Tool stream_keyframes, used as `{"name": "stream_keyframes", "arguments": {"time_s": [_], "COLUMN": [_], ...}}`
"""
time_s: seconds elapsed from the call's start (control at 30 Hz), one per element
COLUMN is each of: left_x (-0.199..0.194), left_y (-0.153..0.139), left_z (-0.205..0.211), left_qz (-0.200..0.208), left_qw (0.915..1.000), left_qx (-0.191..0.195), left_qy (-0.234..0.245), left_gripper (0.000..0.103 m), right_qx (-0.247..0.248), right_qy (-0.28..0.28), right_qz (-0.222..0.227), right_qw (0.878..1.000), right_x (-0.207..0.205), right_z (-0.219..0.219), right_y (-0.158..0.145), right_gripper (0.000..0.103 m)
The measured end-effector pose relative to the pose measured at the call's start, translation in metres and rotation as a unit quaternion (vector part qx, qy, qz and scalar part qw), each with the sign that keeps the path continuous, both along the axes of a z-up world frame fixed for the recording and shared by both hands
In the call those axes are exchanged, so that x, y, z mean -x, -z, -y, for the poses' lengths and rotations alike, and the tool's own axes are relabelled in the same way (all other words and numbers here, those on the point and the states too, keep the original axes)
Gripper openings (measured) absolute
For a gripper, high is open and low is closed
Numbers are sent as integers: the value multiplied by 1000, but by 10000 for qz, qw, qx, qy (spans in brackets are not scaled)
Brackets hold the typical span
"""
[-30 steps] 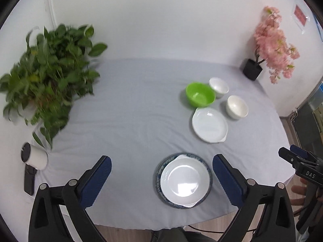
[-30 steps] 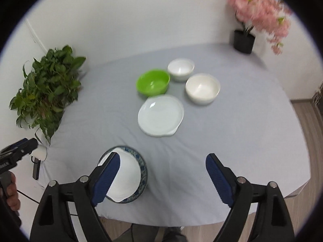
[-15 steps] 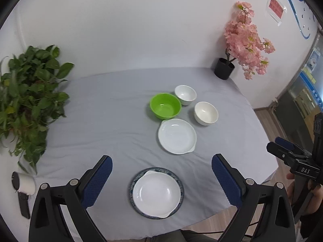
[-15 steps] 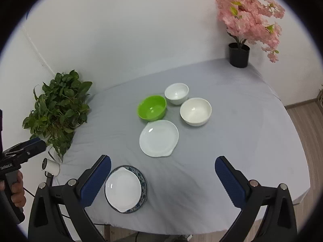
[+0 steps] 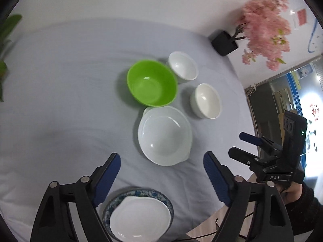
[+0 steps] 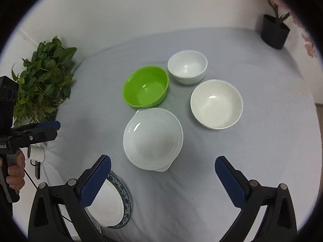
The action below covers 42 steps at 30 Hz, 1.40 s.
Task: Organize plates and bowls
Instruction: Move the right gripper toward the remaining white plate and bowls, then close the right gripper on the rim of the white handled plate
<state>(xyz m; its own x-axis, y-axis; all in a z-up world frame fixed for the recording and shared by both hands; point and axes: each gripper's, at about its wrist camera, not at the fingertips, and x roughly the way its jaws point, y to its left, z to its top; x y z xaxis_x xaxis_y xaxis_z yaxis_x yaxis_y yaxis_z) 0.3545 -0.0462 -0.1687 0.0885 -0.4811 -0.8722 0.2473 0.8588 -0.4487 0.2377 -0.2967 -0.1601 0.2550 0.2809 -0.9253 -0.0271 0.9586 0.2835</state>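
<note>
Hovering, both grippers' fingers spread wide (nothing held); white plate [image 6: 153, 138] ahead between right gripper [image 6: 161, 173] fingers.

Both tools, left tool [image 5: 161, 171] and right tool [image 6: 162, 173], have closed in above the white plate [image 5: 164, 135].

A green bowl [image 6: 145, 86], white bowls and plates, one blue-patterned plate [image 5: 139, 193], a grey tablecloth [image 6: 262, 141].

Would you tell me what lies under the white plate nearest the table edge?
The white plate sits on a blue-patterned round plate; only its rim shows, its centre is covered.
</note>
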Motion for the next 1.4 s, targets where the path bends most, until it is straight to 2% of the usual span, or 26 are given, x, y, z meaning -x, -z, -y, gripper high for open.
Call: {"name": "stream_keyframes", "arguments": {"time_s": [0.13,0.23,0.4,0.5,0.6,0.63,0.73,0.8,0.83,0.9,1.07,1.1,1.23,1.4], "left_x": [-29,-46,-73,-82,-89,-90,-95,-97,-98,-98,-96,-97,-96,-95], "left_y": [51,82,110,125,142,145,149,152,154,157,160,161,163,166], "left_z": [4,9,20,31,42,45,47,50,53,55,55,58,61,56], "left_qz": [-338,-542,-551,-674,-736,-738,-726,-765,-789,-811,-812,-823,-809,-842], "left_qw": [9994,9982,9974,9959,9940,9937,9938,9932,9927,9920,9920,9919,9914,9914], "left_qx": [-8,-4,8,14,-61,-89,-16,6,-5,-95,-120,-129,-236,-248], "left_qy": [73,257,465,611,809,840,847,882,911,958,957,964,1000,974], "left_gripper": [78,70,69,55,42,39,37,29,25,24,22,17,10,5], "right_qx": [-98,-104,5,68,166,191,75,74,96,-9,-108,-126,-78,-64], "right_qy": [392,666,771,939,1004,1010,1168,1277,1320,1427,1427,1450,1608,1599], "right_qz": [-376,-537,-696,-792,-877,-927,-1065,-1091,-1118,-1240,-1304,-1312,-1351,-1391], "right_qw": [9985,9963,9946,9924,9909,9904,9874,9858,9849,9820,9811,9806,9777,9773], "right_x": [-19,-26,-17,-11,-9,-9,-9,-7,-6,-4,1,2,4,7], "right_z": [-2,0,-5,-1,0,0,2,5,6,7,6,7,11,8], "right_y": [49,71,78,81,92,97,106,109,110,115,117,117,117,119], "right_gripper": [102,102,102,100,85,79,69,58,56,54,40,34,18,10]}}
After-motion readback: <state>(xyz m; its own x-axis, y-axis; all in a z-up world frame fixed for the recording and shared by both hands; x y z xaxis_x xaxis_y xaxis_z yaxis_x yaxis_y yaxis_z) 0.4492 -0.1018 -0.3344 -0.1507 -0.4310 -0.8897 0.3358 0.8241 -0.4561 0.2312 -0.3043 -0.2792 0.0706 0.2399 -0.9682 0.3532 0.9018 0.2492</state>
